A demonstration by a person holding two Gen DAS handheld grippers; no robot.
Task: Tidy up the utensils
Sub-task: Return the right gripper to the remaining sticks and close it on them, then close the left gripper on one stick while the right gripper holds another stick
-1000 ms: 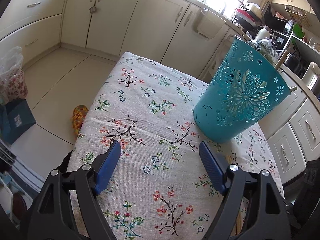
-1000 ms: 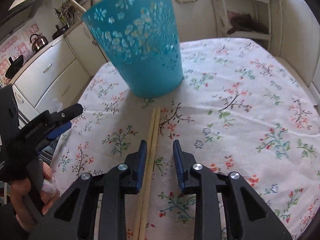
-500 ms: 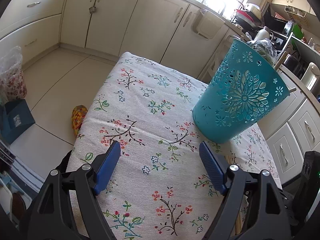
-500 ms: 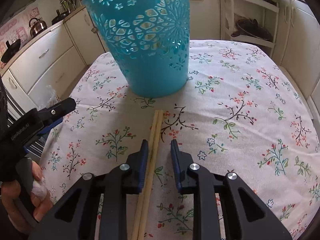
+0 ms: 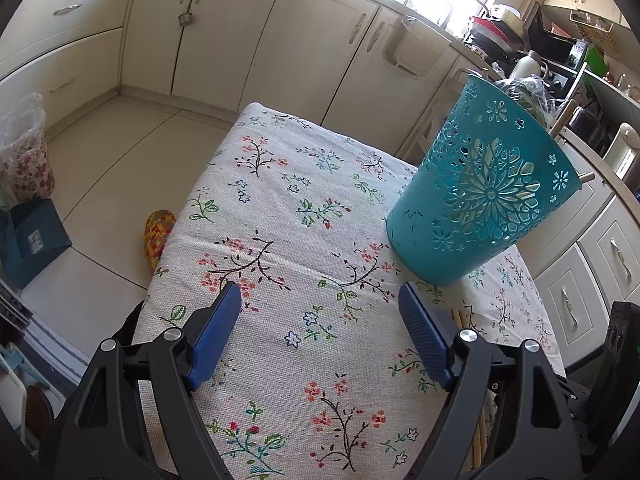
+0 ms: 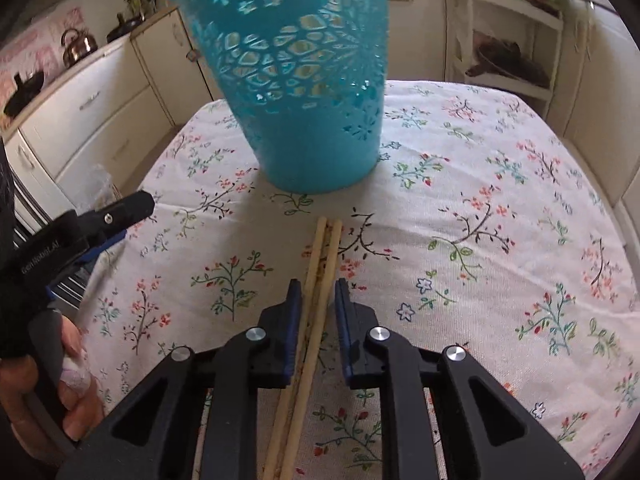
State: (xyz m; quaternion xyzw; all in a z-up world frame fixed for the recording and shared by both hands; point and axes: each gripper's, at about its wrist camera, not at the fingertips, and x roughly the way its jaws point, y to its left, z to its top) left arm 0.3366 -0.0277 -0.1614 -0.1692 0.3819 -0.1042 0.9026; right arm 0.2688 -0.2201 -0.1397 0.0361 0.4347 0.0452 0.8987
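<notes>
A pair of wooden chopsticks [image 6: 325,248] lies on the floral tablecloth [image 6: 500,184], pointing toward a teal perforated basket [image 6: 304,92]. My right gripper [image 6: 318,292] is low over the cloth with its jaws narrowly apart, straddling the chopsticks; a small gap shows on the right side. In the left wrist view, my left gripper [image 5: 320,308] is wide open and empty above the cloth, left of the basket [image 5: 484,196]. The chopsticks [image 5: 464,320] peek out beside its right finger.
Cream kitchen cabinets [image 5: 248,40] surround the table. A kettle [image 6: 78,42] stands on the counter at left, shelves [image 6: 512,48] behind the table. The left gripper [image 6: 92,232] and hand show at the right wrist view's left edge. A bag [image 5: 24,152] stands on the floor.
My right gripper has moved forward and down along the chopsticks, so they now lie between its jaws, which have narrowed. The left gripper has barely moved.
</notes>
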